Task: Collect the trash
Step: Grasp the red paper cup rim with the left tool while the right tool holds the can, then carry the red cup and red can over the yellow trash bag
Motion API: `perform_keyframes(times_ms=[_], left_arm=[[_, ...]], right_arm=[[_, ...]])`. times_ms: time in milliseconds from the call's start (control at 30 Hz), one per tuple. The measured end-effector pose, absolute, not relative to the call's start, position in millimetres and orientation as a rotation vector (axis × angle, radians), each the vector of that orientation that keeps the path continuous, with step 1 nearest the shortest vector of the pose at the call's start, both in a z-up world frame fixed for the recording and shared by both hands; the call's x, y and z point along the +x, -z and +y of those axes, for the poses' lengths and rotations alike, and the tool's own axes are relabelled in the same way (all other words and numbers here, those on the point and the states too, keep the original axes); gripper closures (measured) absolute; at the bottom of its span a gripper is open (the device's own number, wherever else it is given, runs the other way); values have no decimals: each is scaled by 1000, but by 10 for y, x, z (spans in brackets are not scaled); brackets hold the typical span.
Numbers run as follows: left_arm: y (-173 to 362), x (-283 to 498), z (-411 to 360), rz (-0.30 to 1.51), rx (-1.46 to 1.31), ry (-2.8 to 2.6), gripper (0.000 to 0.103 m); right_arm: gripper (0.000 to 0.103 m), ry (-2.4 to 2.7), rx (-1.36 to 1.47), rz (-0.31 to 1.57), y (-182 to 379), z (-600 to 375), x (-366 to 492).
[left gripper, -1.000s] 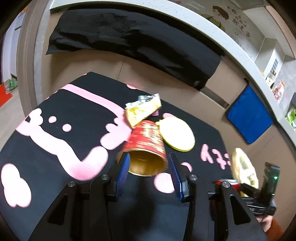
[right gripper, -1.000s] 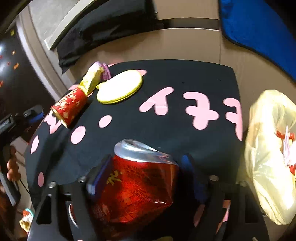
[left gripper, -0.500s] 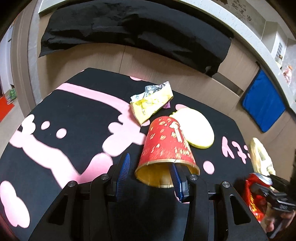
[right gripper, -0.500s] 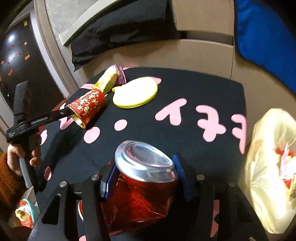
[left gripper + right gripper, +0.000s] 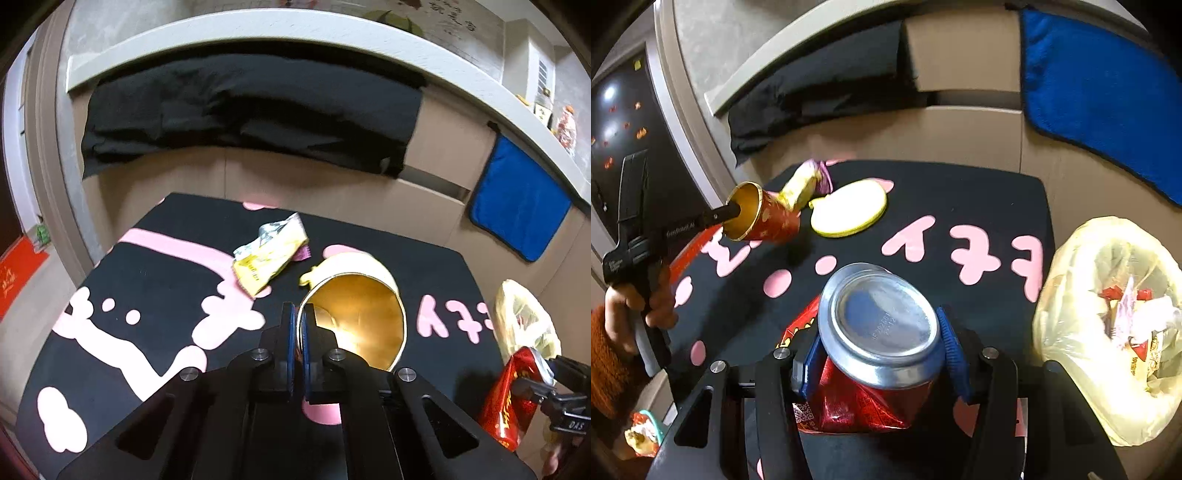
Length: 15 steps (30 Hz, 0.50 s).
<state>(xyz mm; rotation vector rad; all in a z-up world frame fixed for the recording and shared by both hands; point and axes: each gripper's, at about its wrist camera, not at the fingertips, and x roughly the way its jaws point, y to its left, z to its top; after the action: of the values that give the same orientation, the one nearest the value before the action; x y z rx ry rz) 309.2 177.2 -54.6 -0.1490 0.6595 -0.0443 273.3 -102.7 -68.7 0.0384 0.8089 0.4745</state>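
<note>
**Around the black table**

A black table cover with pink shapes (image 5: 155,266) fills the middle of both views. Behind its far edge, a black cloth (image 5: 243,110) hangs over the pale ledge (image 5: 258,27). To the right of that cloth, a blue towel (image 5: 1108,85) hangs against the beige panel (image 5: 960,136) behind the table.

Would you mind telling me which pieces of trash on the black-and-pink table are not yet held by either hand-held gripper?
The yellow snack wrapper and the round yellow lid lie loose. The red paper cup is pinched by the left hand-held gripper, the crushed red can by the right hand-held gripper.
</note>
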Motion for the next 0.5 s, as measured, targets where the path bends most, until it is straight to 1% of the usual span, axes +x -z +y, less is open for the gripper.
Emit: perform_keyframes(times_ms=[300,500], left_arm=[[47,2784,1256,551,-89,117,100],[-325,2650,859,474,-94,184,100]], right_arm=[[51,-456,51,728,432,-1276,2583],[51,-403,63,649,153,-1585,2505]])
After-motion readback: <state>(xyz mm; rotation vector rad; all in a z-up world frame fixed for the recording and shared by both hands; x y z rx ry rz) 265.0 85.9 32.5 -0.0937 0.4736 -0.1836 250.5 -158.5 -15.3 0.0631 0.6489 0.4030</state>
